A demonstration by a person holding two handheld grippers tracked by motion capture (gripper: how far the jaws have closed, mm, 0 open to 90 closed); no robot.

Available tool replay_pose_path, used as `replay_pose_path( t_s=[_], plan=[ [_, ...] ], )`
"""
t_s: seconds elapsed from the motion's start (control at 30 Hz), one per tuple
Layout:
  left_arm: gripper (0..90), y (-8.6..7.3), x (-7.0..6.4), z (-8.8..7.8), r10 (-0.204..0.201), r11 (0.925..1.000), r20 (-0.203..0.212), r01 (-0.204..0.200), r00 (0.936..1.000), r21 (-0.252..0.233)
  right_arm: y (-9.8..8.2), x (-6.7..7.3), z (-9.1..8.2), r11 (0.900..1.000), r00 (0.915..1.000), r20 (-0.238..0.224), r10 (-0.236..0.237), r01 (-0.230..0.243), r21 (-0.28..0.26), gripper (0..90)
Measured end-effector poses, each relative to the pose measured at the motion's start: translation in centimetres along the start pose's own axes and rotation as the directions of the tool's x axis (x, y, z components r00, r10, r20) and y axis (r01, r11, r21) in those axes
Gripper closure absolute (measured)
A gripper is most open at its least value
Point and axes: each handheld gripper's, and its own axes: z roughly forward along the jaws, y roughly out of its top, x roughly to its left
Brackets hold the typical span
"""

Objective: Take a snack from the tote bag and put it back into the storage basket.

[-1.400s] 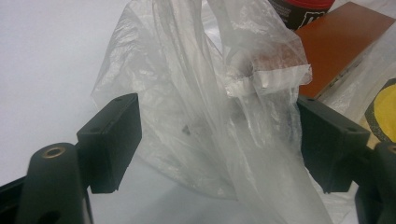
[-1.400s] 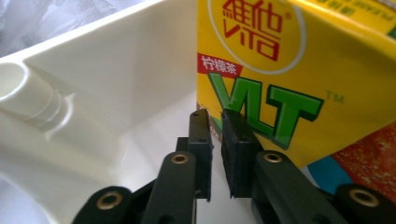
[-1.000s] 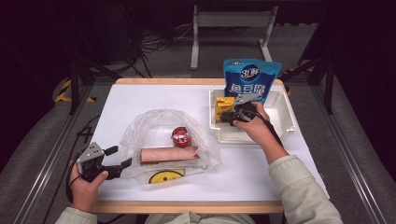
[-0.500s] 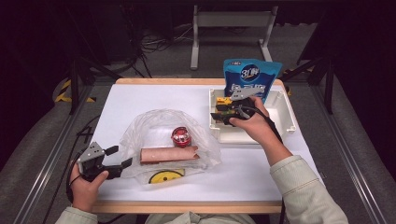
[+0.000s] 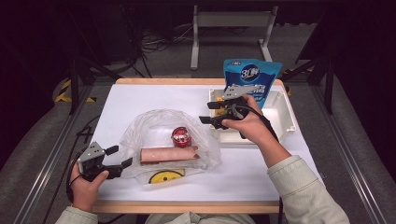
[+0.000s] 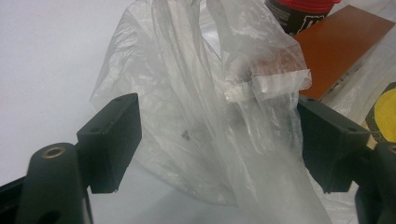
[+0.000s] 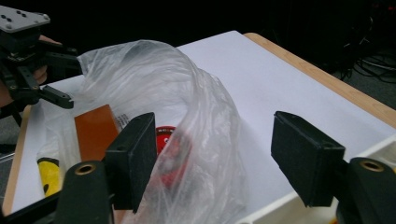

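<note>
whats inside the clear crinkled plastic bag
Inside the clear plastic bag lie a red-lidded round container, a flat reddish-brown packet and a yellow round item. Folds of film blur the labels, and whatever lies under the packet is hidden.

The left gripper (image 5: 118, 157) rests low, fingers (image 6: 112, 140) apart; the right gripper (image 5: 209, 112) hangs raised, its fingers just opening, nothing between.
</note>
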Motion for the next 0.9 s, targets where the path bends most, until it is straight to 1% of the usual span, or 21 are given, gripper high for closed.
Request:
replay_pose_path(
  t_s=[0.13, 0.2, 0.33, 0.37, 0.47, 0.5, 0.53, 0.63, 0.9],
  plan=[
    [21.2, 0.0, 0.0, 0.0, 0.000, 1.0000, -0.001, 0.000, 1.0000, -0.002, 0.6, 0.7, 0.3, 1.000, 0.9998, -0.020, -0.009, 0.009, -0.008, 29.8],
    [21.2, 0.0, 0.0, -0.1, 0.000, 1.0000, -0.001, 0.000, 1.0000, -0.002, 0.8, 0.9, 0.4, 1.000, 0.9996, -0.027, -0.013, 0.012, -0.011, 29.6],
    [21.2, 0.0, 0.0, -0.1, 0.000, 1.0000, -0.001, 0.000, 1.0000, -0.002, 1.4, 1.7, 1.0, 1.000, 0.9982, -0.054, -0.025, 0.024, -0.015, 28.9],
    [21.2, 0.0, 0.0, -0.1, 0.000, 1.0000, -0.001, 0.000, 1.0000, -0.002, 1.4, 1.7, 1.0, 1.000, 0.9982, -0.054, -0.025, 0.024, -0.015, 28.9],
    [21.2, 0.0, 0.0, -0.1, 0.000, 1.0000, 0.000, 0.000, 1.0000, -0.002, 1.9, 2.4, 1.6, 0.999, 0.9963, -0.078, -0.035, 0.034, -0.015, 28.4],
    [21.2, 0.0, 0.0, -0.1, 0.000, 1.0000, 0.000, 0.000, 1.0000, -0.002, 1.9, 2.4, 1.6, 0.999, 0.9963, -0.078, -0.035, 0.034, -0.015, 28.4],
    [21.2, 0.0, 0.0, -0.1, -0.002, 1.0000, 0.000, 0.002, 1.0000, -0.001, 2.2, 2.9, 2.1, 0.999, 0.9947, -0.094, -0.040, 0.039, -0.016, 28.2],
    [21.2, 0.0, 0.0, -0.1, 0.002, 1.0000, 0.000, -0.002, 1.0000, -0.001, 2.4, 3.2, 2.5, 0.999, 0.9934, -0.105, -0.045, 0.044, -0.015, 27.9],
    [21.2, 0.0, 0.0, -0.1, 0.001, 1.0000, 0.001, -0.001, 1.0000, -0.001, 2.6, 4.6, 5.1, 0.998, 0.9854, -0.157, -0.066, 0.068, 0.007, 27.9]
  ],
)
